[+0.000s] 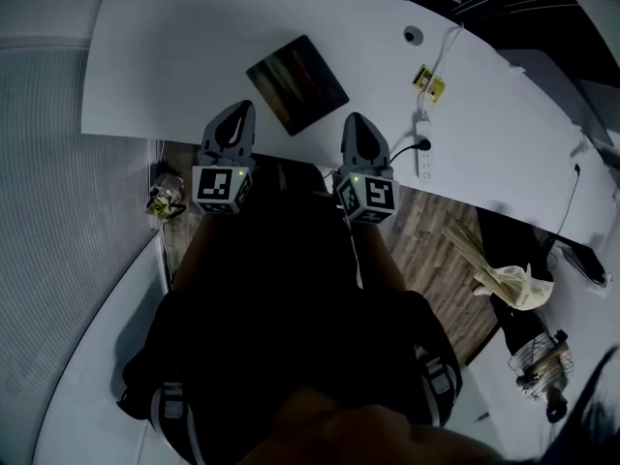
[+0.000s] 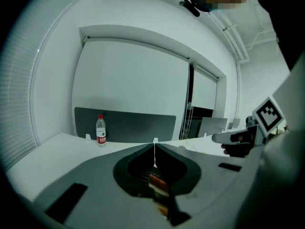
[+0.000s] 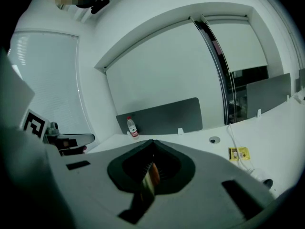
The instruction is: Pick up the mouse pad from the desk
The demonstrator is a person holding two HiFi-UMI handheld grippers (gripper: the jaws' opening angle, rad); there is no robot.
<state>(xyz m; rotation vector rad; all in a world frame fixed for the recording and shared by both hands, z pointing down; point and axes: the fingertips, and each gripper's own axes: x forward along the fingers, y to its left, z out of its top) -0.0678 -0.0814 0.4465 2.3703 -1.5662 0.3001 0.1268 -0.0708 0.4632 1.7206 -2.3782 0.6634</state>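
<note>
We hold both grippers out in front of the body, side by side and almost parallel, and they point toward the far side of the desk [image 1: 165,56]. The forearms come out from the dark clothes below, and each one ends at a marker cube, the left one [image 1: 221,188] and the right one [image 1: 369,198], on the near end of its gripper.

The left gripper [image 1: 241,108] has its tip over the near edge of the desk, just to the left of the mouse pad [image 1: 296,83]. The right gripper [image 1: 354,118] has its tip over the same edge, just to the right of the pad's near corner. The two tips stand at about the same distance from us, with the near part of the pad between them. From the head view, neither tip seems to touch the pad.

In the left gripper view the jaws of the left gripper [image 2: 154,155] are pressed together with nothing between them. In the right gripper view the right gripper [image 3: 152,148] is the same, jaws clenched and empty. Both cameras look slightly downward across the desk.

The mouse pad is dark with coloured streaks. It lies flat on the white desk, turned at an angle, close to the near edge. A water bottle [image 2: 100,130] stands at the far side of the desk, in front of a grey partition [image 2: 133,125].
</note>
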